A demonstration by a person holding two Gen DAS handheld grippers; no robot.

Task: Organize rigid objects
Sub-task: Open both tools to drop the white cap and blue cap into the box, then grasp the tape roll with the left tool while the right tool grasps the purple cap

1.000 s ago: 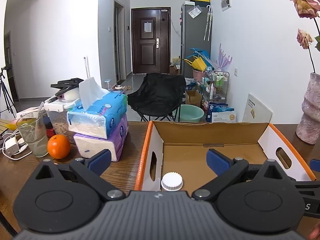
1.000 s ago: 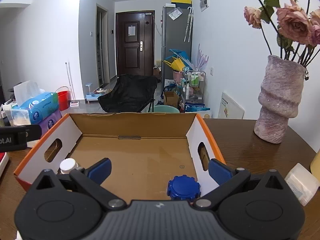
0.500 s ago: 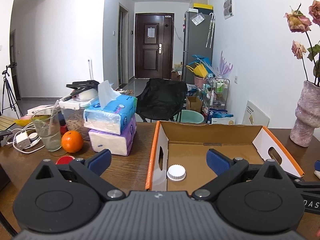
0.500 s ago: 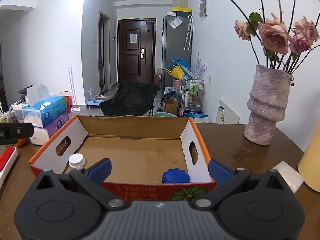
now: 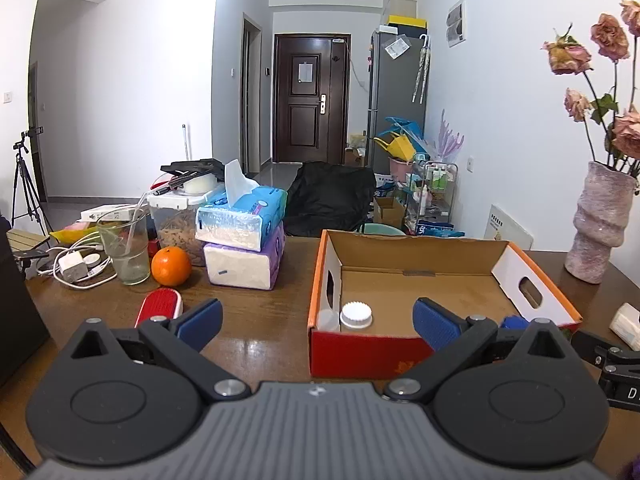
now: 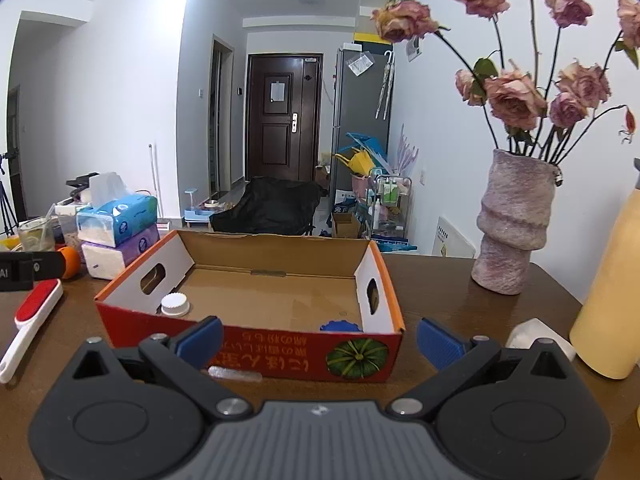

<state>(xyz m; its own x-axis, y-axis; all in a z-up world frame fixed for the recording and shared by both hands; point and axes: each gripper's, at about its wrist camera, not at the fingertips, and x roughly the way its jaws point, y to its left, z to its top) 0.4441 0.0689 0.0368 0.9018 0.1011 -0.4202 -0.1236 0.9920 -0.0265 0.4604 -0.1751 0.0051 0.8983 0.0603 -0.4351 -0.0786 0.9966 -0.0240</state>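
Cardboard box sits at twelve o'clock, white-capped bottle and blue-capped bottle inside. My left gripper and right gripper gape, released, empty. Reaching for the red brush at nine o'clock, I might nudge the box wall.

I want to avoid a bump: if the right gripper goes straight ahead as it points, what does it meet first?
Probably the near red wall of the cardboard box, right ahead of the open right gripper; the height is hard to judge.

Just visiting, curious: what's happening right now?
Both jaws open, empty. White-capped bottle and blue cap in cardboard box. Lint brush still outside.
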